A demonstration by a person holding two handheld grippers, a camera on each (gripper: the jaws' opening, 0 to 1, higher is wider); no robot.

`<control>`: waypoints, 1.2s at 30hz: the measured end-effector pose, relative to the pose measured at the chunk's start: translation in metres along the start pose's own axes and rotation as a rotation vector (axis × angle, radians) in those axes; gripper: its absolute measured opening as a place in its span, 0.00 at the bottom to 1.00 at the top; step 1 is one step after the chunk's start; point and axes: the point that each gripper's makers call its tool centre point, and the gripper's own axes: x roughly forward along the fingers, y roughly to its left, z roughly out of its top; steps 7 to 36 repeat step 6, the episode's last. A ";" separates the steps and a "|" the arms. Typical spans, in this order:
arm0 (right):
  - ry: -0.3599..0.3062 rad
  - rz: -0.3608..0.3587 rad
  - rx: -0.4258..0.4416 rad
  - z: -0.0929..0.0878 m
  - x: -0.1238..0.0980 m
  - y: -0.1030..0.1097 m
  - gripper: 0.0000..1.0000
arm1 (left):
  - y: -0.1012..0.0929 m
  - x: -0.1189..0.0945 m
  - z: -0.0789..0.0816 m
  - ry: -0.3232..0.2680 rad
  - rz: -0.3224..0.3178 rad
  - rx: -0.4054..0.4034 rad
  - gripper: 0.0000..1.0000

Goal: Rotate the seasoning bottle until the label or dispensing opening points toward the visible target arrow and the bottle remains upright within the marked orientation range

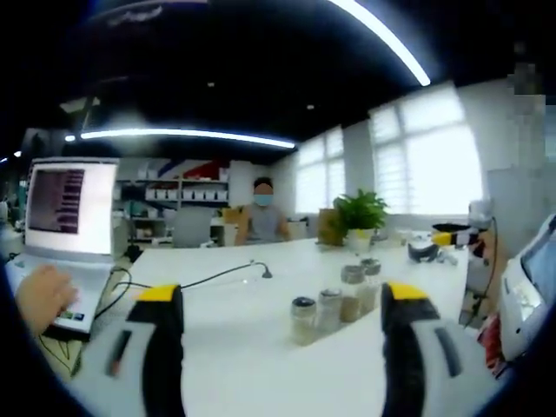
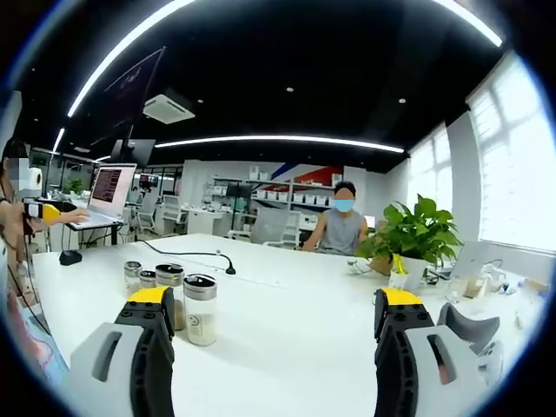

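Note:
Several glass seasoning bottles with metal lids stand upright in a row on the white table [image 1: 261,365]. In the left gripper view the nearest bottle [image 1: 304,320] stands just beyond my left gripper [image 1: 280,294] and right of its middle. That gripper is open, nothing between its yellow-tipped jaws. In the right gripper view the nearest bottle [image 2: 200,309] stands beside the left jaw, which partly hides another bottle [image 2: 169,282]. My right gripper [image 2: 276,300] is open and holds nothing, with bare table [image 2: 287,347] ahead of it.
An open laptop [image 1: 69,217] sits at the left with a hand [image 1: 43,295] on it. A black cable with a small stand [image 1: 261,271] crosses the table. A potted plant [image 2: 417,230] stands far right, a seated person [image 2: 341,228] behind the table.

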 end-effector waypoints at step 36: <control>0.003 -0.002 -0.002 -0.001 -0.001 0.000 0.99 | -0.001 0.001 -0.002 0.007 -0.001 0.001 1.00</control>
